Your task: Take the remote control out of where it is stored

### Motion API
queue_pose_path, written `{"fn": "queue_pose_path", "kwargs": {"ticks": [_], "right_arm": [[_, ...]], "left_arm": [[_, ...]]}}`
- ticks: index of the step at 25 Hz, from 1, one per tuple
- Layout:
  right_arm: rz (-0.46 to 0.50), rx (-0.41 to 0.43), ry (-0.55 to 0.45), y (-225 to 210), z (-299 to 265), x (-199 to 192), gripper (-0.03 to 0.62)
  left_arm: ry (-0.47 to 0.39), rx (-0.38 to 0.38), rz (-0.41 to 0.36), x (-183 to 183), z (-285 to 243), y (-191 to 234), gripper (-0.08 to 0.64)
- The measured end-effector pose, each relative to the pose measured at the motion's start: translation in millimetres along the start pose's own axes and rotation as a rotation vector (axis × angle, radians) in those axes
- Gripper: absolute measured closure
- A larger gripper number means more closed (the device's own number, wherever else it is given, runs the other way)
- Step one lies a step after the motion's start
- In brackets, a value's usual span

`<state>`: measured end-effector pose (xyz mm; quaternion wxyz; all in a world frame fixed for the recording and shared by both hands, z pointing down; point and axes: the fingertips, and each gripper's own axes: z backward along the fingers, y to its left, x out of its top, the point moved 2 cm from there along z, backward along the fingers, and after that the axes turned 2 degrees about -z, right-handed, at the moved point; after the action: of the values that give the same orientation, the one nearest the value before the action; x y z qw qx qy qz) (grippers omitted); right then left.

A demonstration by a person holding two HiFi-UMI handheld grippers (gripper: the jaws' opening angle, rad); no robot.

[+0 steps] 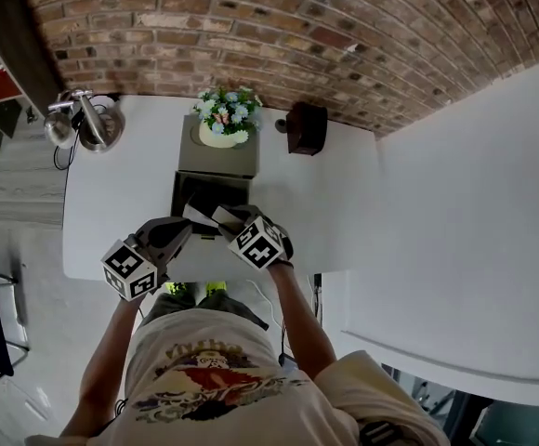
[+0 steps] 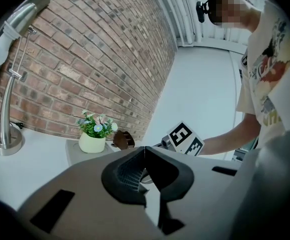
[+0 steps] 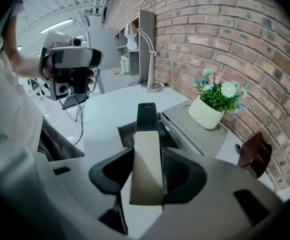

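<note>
The right hand-held gripper (image 3: 148, 176) is clenched on the remote control (image 3: 146, 139), its dark ribbed pads pressing the two long sides near the remote's near end. The remote is a slim flat slab, pale and matte over most of its length with a black far end. Its long axis runs straight out along the jaws, away from the person and towards the open drawer (image 3: 126, 130). In the right gripper view the black end lies over the drawer's dark opening; whether that end sits inside the drawer or just above it I cannot tell. The coming move therefore turns on this line: I judge that drawing the remote back along its own length, or lifting it, should bring it free of the drawer walls.

The left hand-held gripper (image 2: 145, 156) is closed on nothing, its jaws meeting edge to edge. It hangs to the left of the drawer and apart from the remote, so the right hand is the one at work.

The drawer belongs to a smooth grey box unit (image 1: 216, 156) on the white surface (image 1: 121, 193), with a cream flower pot (image 3: 207, 113) on top and a rough brick wall (image 1: 251, 35) behind
</note>
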<state>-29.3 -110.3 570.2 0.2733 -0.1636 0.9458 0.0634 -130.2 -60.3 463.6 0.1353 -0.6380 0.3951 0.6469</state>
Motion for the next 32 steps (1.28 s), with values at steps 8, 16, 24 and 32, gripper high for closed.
{"fn": "queue_pose_path", "kwargs": {"ticks": [8,16,24,32], "right_arm": [[-0.025,-0.031,-0.029,4.5,13.0,5.7,0.411],[-0.051,-0.053,-0.036,-0.3,18.7,5.4,0.411],[-0.084,-0.060,-0.038,-12.8,26.6,-15.1,0.411],[-0.099,-0.050,-0.033,-45.5,41.5,-48.0,0.411]], "left_arm": [[0.019,-0.023,0.000,-6.7,4.5,0.0,0.554],[0.020,-0.012,-0.002,-8.8,6.8,6.7,0.554],[0.037,0.023,-0.009,-12.0,0.9,9.0,0.554],[0.045,0.070,-0.008,-11.5,-27.6,-0.6,0.554]]}}
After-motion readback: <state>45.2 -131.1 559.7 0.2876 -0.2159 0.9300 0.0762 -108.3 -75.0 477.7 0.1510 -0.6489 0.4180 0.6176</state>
